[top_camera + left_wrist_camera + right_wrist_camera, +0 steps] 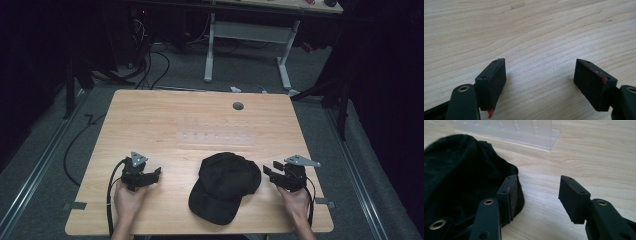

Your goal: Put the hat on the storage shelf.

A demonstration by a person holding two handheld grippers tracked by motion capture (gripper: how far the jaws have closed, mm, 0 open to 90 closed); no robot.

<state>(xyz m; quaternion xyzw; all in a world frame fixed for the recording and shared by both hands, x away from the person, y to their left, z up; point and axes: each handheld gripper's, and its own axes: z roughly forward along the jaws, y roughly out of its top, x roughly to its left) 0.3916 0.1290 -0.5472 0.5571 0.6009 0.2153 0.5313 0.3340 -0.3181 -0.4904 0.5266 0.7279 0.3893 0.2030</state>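
A black cap (225, 185) lies on the wooden table (150, 120) near its front edge, brim toward the person. Left of the cap, a hand holds my left gripper (156, 173) open over bare wood; in the left gripper view (540, 77) nothing sits between its pads. On the cap's right side my right gripper (267, 170) is open, with its tips close to the cap's crown. In the right gripper view (537, 192) the cap (459, 180) lies against the left fingertip (510, 192), and the gap between the jaws holds nothing.
A clear plastic rack (216, 136) lies flat across the middle of the table, behind the cap; its corner (529, 130) appears in the right gripper view. A grey round grommet (238, 106) sits near the far edge. Cables and a white desk frame (247, 40) stand on the floor beyond.
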